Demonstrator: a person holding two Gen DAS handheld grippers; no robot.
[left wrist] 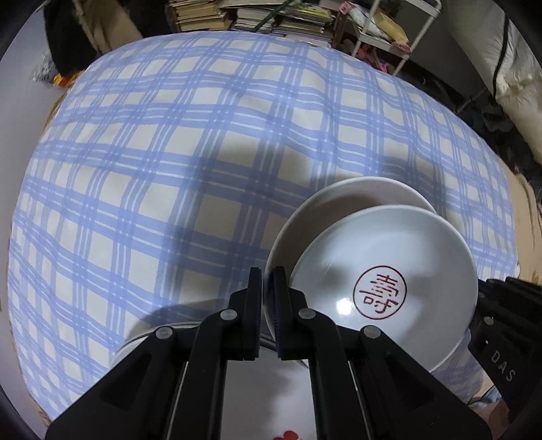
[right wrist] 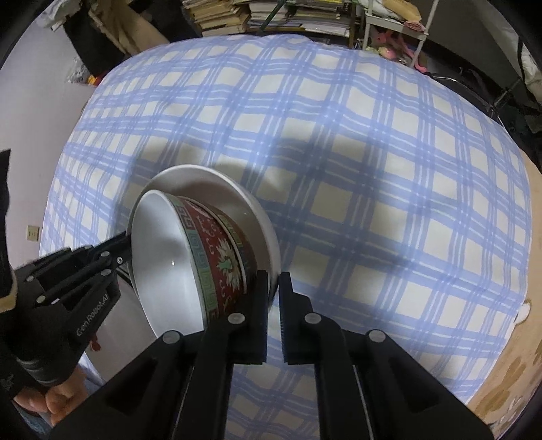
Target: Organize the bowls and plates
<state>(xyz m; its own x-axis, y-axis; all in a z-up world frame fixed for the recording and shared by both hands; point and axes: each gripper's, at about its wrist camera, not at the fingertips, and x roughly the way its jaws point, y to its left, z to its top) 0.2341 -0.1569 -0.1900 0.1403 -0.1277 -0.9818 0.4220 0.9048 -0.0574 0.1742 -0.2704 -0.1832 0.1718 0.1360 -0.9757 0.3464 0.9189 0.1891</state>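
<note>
A white plate (left wrist: 338,203) (right wrist: 210,182) hangs over the checked cloth with a bowl nested against it. The bowl (left wrist: 406,254) (right wrist: 159,257) is white inside with a red round character and has a red patterned outside. My left gripper (left wrist: 267,284) is shut on the plate's rim; in the right wrist view the left gripper (right wrist: 123,247) has its tips hidden behind the bowl. On the opposite rim, my right gripper (right wrist: 274,284) is shut on the plate. In the left wrist view the right gripper (left wrist: 491,298) is only partly seen past the bowl's edge.
Another white dish (left wrist: 261,399) with a red mark lies under my left gripper. A blue-and-cream checked cloth (left wrist: 169,169) (right wrist: 372,169) covers the table. Stacked books (left wrist: 254,17) and a white rack (left wrist: 389,27) stand beyond the far edge. A person's hand (right wrist: 61,402) holds the left gripper.
</note>
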